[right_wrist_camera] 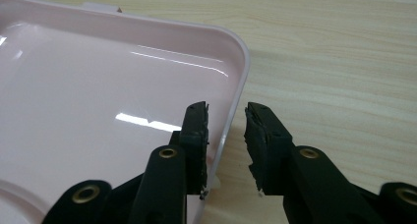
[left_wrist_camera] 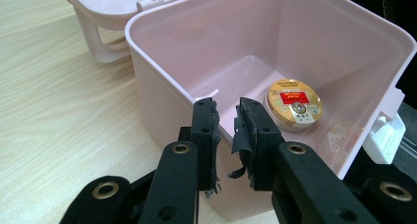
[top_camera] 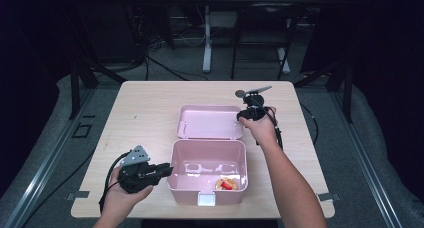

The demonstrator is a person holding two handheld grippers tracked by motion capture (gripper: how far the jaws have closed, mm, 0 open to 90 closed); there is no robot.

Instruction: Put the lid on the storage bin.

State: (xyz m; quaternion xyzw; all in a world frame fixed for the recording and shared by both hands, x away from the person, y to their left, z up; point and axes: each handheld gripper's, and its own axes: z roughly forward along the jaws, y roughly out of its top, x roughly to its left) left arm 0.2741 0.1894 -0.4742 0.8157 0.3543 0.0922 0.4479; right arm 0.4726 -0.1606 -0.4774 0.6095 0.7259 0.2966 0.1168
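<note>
Closest to me, my left gripper (left_wrist_camera: 227, 130) pinches the left wall of the pink box (top_camera: 207, 190), one jaw inside and one outside. Inside the box, at its near right corner, lies a round gold tin (left_wrist_camera: 293, 104). Farther off, my right gripper (right_wrist_camera: 226, 135) straddles the right rim of the open lid (right_wrist_camera: 98, 101), spread slightly, pads not pressing it. Both rest on the wooden table (top_camera: 145, 113).

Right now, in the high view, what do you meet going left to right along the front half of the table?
Left gripper → pink box → round tin inside the box, near its right wall.
</note>
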